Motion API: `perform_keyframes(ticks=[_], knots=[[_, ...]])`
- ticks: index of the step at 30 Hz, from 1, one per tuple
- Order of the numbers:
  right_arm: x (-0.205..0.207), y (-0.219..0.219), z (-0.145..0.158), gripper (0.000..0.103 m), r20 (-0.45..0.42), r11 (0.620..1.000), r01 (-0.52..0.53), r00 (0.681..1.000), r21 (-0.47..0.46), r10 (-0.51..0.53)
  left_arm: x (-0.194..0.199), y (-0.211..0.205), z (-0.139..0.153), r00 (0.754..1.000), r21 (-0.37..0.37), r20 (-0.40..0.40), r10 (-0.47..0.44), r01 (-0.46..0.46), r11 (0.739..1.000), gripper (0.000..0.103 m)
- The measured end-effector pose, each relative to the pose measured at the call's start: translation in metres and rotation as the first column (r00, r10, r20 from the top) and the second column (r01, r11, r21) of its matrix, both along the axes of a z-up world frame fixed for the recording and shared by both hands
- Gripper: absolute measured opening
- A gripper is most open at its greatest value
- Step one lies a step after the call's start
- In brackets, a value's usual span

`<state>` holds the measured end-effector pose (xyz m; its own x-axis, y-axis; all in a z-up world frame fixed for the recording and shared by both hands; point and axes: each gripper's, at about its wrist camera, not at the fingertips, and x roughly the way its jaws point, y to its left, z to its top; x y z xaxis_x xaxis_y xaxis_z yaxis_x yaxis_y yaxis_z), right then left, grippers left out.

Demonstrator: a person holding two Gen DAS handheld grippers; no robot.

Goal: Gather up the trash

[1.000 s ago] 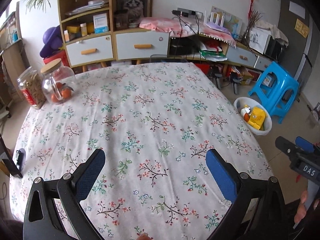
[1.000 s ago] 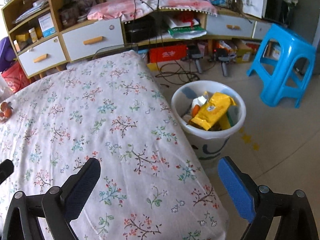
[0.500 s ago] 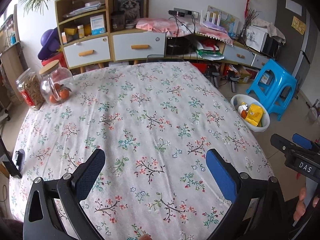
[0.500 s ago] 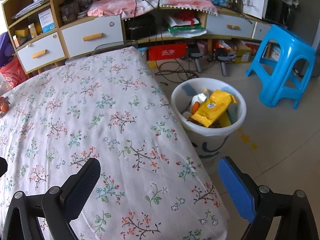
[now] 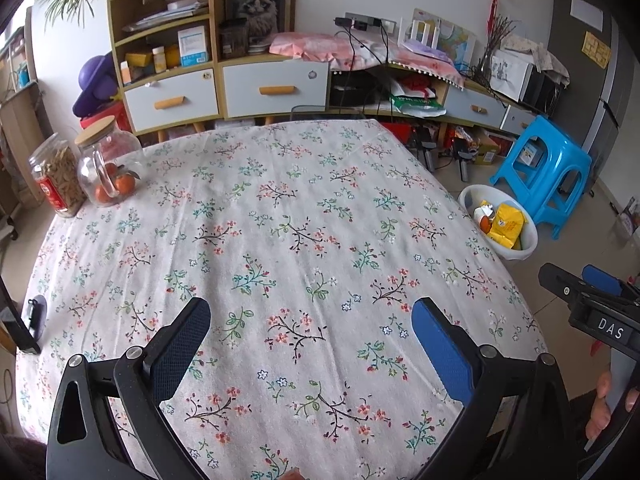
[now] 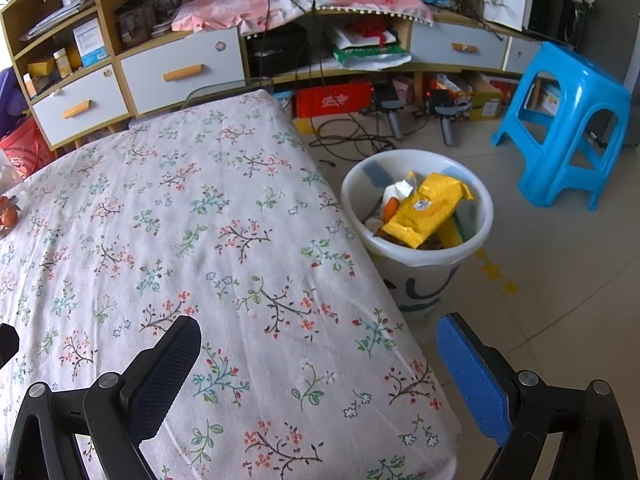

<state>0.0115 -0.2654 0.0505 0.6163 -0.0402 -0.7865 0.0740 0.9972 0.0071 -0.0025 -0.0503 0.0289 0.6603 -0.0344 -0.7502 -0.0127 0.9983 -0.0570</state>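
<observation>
Surface (image 5: 280,208): large, under a floral cloth, fills most of both views. No loose wrapper, peel or paper visible anywhere on the cloth. Only 2 items stand on it, both at the far left: a glass jar with a wooden lid holding oranges (image 5: 108,168) and, just beside it to the left, a plastic jar with a red label (image 5: 56,180). Neither reads as trash.

Blue stool (image 6: 568,120): on the floor, far right, beyond the bin.

Trash bin (image 6: 476,240): white, on the floor just off the right edge of the surface. It is nearly full. A yellow packet (image 6: 428,208) lies on top, with a white crumpled piece (image 6: 396,192) and an orange scrap (image 6: 391,207) beside it; other bits lie underneath, too small to identify.

Left hand-held gripper (image 5: 310,330): over the near part of the surface, fingers spread wide, nothing between them.

Right hand-held gripper (image 6: 316,350): over the near right corner of the surface, fingers spread wide, empty. It points toward the bin but sits well apart from it.

Judgement: collection looks complete or very close. All visible trash sits in the bin, and both tools are empty. Remaining: check the near edge of the surface, hidden below the fingers in both views. The floor around the bin shows only cables and star stickers.
</observation>
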Motion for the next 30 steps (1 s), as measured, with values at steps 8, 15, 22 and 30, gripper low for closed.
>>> perform_keyframes(ticks=[8,15,22,30], knots=[[0.0003,0.0006,-0.0019,0.098,-0.002,1.000,0.003,1.000,0.004,-0.003,0.0002,0.0005,-0.0003,1.000,0.000,-0.002,0.000,0.000,1.000,0.102],[0.0001,0.0011,-0.0018,0.098,-0.003,1.000,0.005,1.000,0.007,-0.005,-0.0007,0.0008,-0.0016,1.000,-0.003,-0.006,-0.002,0.002,1.000,0.102],[0.0002,0.0005,-0.0017,0.098,-0.003,1.000,0.004,1.000,0.007,-0.004,-0.0010,0.0005,-0.0030,1.000,-0.003,-0.010,-0.002,0.002,1.000,0.102],[0.0001,0.0010,-0.0019,0.098,-0.004,1.000,0.003,1.000,0.008,-0.003,-0.0007,-0.0004,-0.0040,1.000,-0.005,-0.013,-0.003,0.002,1.000,0.102]])
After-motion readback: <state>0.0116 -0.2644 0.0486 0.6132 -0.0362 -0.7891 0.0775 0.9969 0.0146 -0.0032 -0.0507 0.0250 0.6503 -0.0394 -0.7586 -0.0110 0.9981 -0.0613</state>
